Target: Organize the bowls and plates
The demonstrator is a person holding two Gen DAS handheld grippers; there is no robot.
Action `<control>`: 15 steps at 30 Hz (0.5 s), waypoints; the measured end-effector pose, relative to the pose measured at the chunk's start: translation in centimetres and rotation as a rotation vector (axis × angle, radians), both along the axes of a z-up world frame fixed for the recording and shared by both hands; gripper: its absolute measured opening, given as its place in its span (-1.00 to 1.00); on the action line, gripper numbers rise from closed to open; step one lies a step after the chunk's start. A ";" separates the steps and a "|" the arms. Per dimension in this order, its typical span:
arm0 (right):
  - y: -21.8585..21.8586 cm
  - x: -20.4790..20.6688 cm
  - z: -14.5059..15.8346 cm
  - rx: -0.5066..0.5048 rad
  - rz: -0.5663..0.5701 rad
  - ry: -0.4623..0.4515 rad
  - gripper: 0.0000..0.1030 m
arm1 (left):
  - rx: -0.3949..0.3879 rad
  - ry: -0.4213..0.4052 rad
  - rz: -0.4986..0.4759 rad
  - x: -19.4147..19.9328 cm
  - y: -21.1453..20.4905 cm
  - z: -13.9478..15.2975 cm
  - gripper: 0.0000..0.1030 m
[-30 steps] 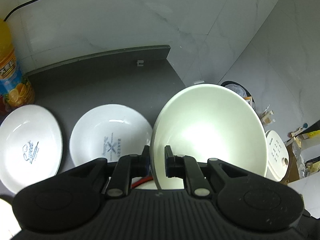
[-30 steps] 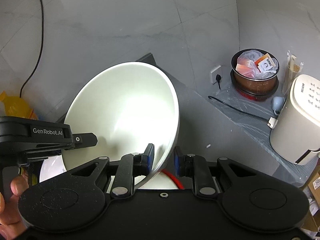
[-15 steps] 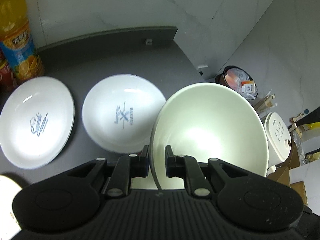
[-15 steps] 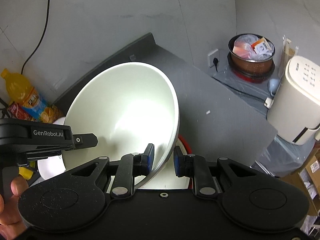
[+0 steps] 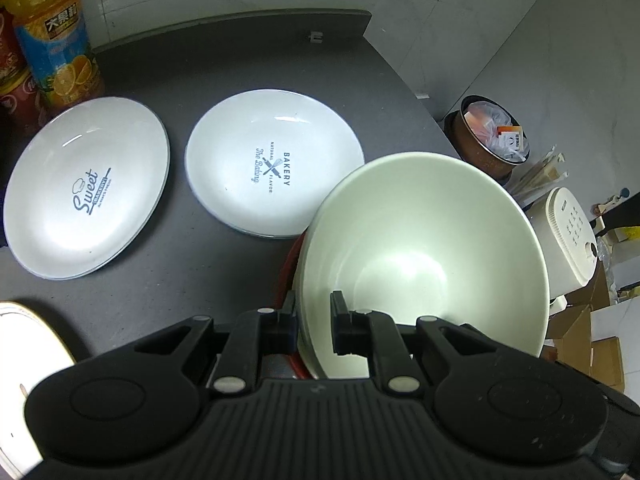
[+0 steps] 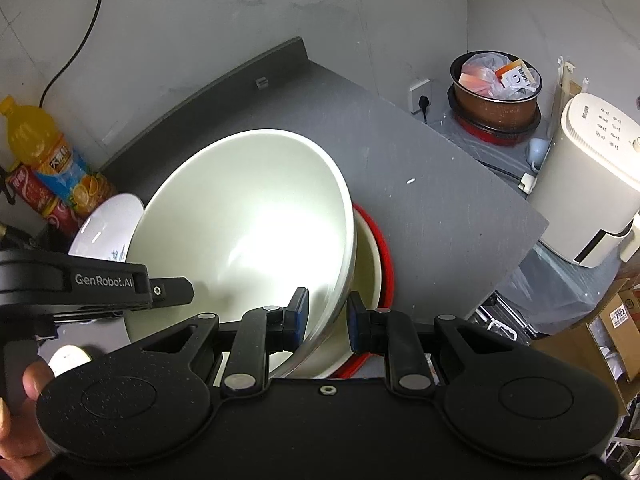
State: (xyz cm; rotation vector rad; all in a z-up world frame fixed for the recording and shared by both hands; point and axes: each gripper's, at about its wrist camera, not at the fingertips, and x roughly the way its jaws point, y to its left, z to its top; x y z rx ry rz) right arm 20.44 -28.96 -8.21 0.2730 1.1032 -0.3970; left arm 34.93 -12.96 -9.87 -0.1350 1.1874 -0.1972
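At the far left of the left wrist view an orange drink bottle stands at the back of the dark grey counter, with a red can beside it. In front of them lies a white plate printed "Sweet", and just to its right, apart from it, a second white plate printed "Bakery". A sliver of another white dish shows at the lower left edge. Right of the Bakery plate, the large pale green bowl is held tilted above the counter, overlapping that plate's near right edge in the view. The left gripper pinches the bowl's near-left rim, one finger inside the bowl and one outside, jaws narrow around the wall. A red-rimmed bowl sits on the counter directly under the green bowl. In the right wrist view the right gripper straddles the opposite rim the same way, its blue-padded inner finger against the inside wall; whether the outer finger touches is hard to tell. Beyond the counter's right edge, on the floor, stand a bin lined with a plastic bag and a cream-coloured appliance.
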 end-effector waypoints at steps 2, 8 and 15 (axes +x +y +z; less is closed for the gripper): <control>0.1 -0.1 -0.2 -0.002 -0.007 0.013 -0.60 | 0.005 0.011 -0.001 -0.2 0.1 -0.1 -0.74; 0.7 -0.3 0.1 -0.027 -0.008 0.015 -0.55 | -0.002 0.012 -0.012 -0.9 0.6 -0.3 -0.74; 1.0 -0.7 0.5 -0.055 -0.027 0.016 -0.31 | -0.024 0.007 -0.018 -1.2 1.5 0.3 -0.71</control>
